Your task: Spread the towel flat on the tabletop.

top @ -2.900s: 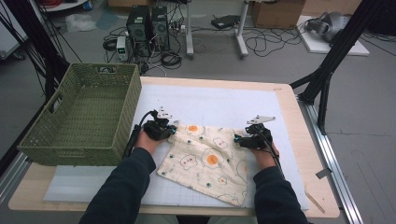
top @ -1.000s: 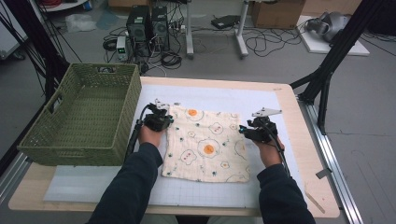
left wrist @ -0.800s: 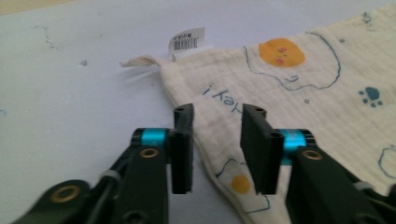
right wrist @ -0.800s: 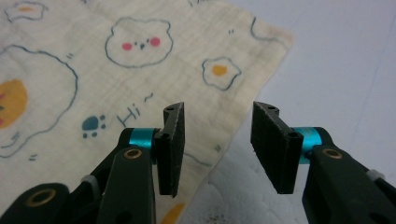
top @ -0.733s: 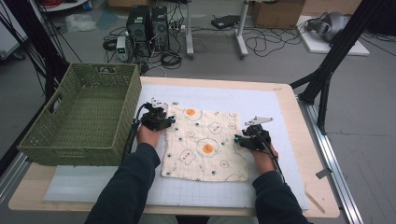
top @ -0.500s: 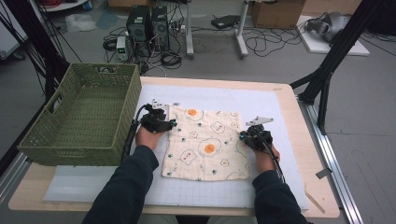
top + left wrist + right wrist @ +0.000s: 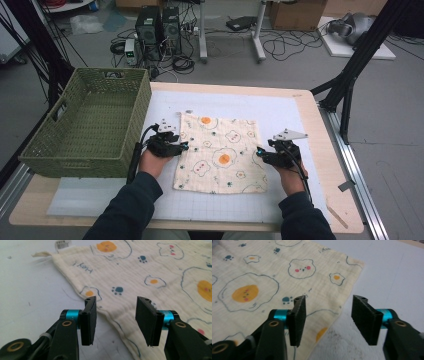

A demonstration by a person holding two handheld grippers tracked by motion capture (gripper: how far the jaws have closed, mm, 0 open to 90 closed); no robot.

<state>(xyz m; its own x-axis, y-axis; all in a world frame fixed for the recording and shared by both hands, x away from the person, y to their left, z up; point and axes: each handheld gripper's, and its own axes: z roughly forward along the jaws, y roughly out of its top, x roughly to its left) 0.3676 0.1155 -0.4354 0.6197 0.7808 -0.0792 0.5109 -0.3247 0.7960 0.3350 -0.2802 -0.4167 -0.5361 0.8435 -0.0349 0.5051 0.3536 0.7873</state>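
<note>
Cloth (image 7: pixel 220 152): lying flat and spread out on the white mat (image 7: pixel 280 112), just right of the green basket (image 7: pixel 90 125).
Left gripper (image 7: pixel 116 316): jaws gaping wide, holding nothing, hovering over the cloth's left edge.
Right gripper (image 7: pixel 328 317): jaws gaping wide too, straddling the cloth's right edge.
High view: showing the basket and both hands.
Left gripper view: showing a tiny label (image 7: pixel 62 243) at the far corner.

The cloth (image 7: pixel 219 152) lay flat on the white mat (image 7: pixel 280 107), with bare mat beyond its far and right edges. The green basket (image 7: pixel 90 122) stood just beside the left gripper (image 7: pixel 176 145), blocking passage leftward. The right gripper (image 7: pixel 265 152) had bare table (image 7: pixel 320 150) beside it.
</note>
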